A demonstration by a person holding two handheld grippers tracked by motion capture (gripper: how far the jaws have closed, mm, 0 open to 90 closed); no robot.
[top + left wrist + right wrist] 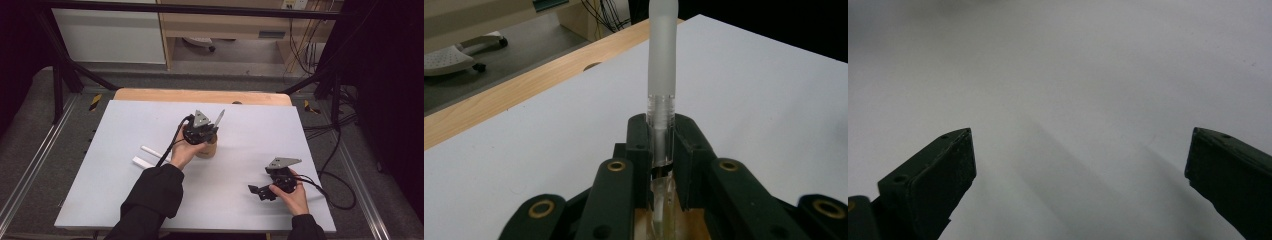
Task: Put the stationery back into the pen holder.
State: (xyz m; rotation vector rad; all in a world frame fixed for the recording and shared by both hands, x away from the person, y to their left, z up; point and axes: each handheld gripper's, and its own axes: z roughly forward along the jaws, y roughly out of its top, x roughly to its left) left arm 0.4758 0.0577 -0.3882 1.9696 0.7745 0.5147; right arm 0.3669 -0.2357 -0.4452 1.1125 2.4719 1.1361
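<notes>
At table centre, the left gripper [212, 131] clamps a frosted clear plastic tube [662, 70] upright for lowering into the round wooden holder [207, 150]. Toward 5 o'clock, the right gripper [260, 190] rests wide open and empty on the white table [260, 130], clear of the work.

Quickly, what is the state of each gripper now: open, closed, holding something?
Left gripper: closed on the frosted plastic tube, above the wooden holder.
Right gripper: open, holding nothing, over the white table.

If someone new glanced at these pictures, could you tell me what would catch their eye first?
Most striking is the frosted pen clamped between the jaws of the left gripper, held over a wooden cup near the middle of the white table. Next, the right gripper rests at the near right with its jaws wide apart and nothing between them. Two white sticks lie on the table left of the cup.
</notes>
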